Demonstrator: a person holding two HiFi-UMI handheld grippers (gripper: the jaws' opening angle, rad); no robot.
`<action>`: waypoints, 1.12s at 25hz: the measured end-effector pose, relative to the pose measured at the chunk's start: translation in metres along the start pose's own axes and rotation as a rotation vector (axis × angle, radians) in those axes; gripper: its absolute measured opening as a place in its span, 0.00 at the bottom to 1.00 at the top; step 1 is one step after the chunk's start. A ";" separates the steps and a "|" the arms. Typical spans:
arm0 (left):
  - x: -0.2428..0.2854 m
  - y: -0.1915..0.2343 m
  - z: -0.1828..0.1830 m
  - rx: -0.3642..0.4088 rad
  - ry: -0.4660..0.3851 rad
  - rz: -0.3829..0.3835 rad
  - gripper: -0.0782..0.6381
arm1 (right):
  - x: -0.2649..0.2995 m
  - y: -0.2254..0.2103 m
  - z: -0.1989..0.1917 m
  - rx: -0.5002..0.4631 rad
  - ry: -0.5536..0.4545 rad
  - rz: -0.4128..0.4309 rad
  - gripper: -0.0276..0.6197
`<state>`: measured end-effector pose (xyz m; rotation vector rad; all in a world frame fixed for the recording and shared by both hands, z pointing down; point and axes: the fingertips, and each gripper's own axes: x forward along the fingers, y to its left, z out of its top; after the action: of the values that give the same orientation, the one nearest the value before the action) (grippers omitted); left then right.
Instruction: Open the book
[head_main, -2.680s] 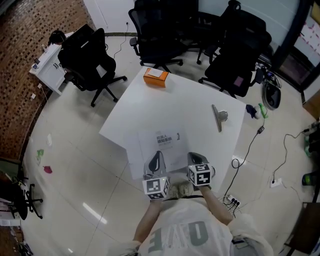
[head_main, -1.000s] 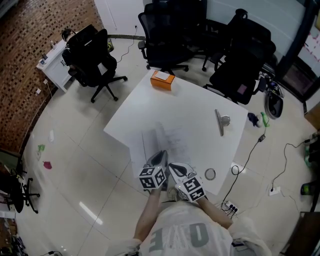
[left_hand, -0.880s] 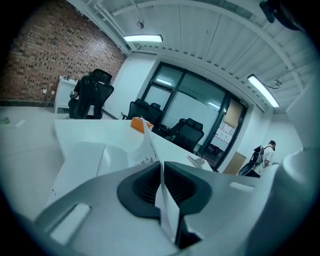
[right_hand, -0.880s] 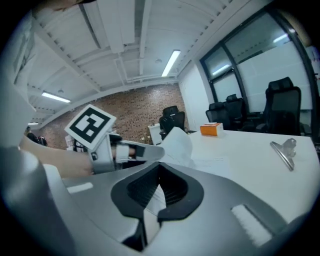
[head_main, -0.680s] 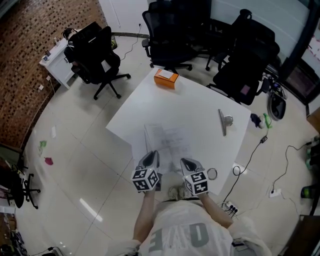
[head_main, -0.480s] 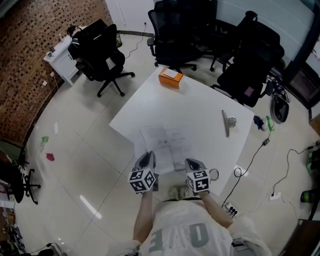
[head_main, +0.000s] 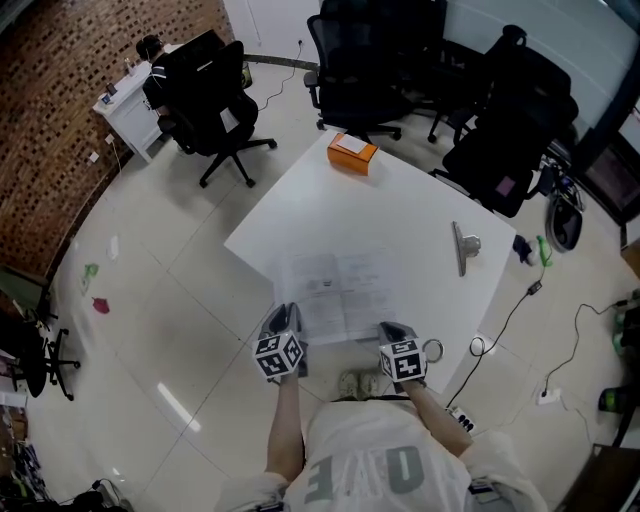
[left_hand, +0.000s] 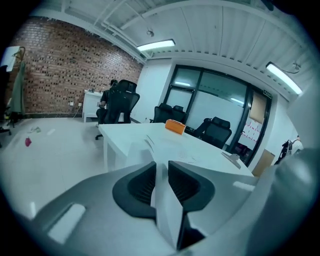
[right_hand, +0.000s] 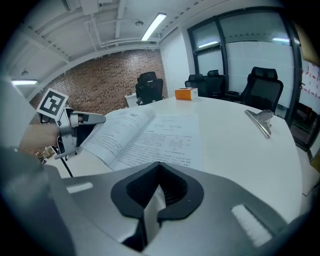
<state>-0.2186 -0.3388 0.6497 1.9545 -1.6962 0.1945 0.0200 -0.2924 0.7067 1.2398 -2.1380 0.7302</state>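
Saw the book (head_main: 335, 288) lying open, pages up, on the white tabletop (head_main: 400, 210), in the lower middle of the head view and close to the tabletop's near edge. Found the left gripper (head_main: 284, 316) at the book's lower left corner, just beside the left page. Read its fingers (left_hand: 142, 186) in the left gripper view as a narrow way apart and opening, with a pale strip in the gap; could not tell whether that strip was a page or bare tabletop. Found the right gripper (head_main: 393, 330) at the book's lower right corner, just beside the right page. Read its fingers (right_hand: 176, 190) in the right gripper view as pressed together, with no page caught between them.

In the right gripper view, saw the printed pages spread across the middle, the left page arched slightly upward, and the other gripper at the left of the frame with its tips close to that page's outer edge.

Noted an orange box (head_main: 352, 152) near the tabletop's far corner, well apart from the book. Noted a metal clip (head_main: 461, 247) to the right of the book and a small ring (head_main: 432, 350) at the tabletop's edge, just right of the right gripper. Noted black office chairs (head_main: 215, 95) along the top of the head view.
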 end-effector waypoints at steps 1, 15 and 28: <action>0.000 0.007 -0.004 -0.006 0.003 0.013 0.24 | 0.001 0.000 -0.003 0.001 0.009 -0.002 0.05; 0.012 0.032 -0.065 0.244 0.084 0.172 0.12 | 0.002 -0.004 -0.009 0.001 0.023 -0.006 0.05; -0.019 0.042 -0.015 0.195 -0.095 0.261 0.13 | -0.001 -0.001 0.012 0.046 -0.045 0.013 0.05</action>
<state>-0.2586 -0.3176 0.6659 1.8971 -2.0614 0.3804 0.0195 -0.3003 0.6976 1.2792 -2.1788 0.7673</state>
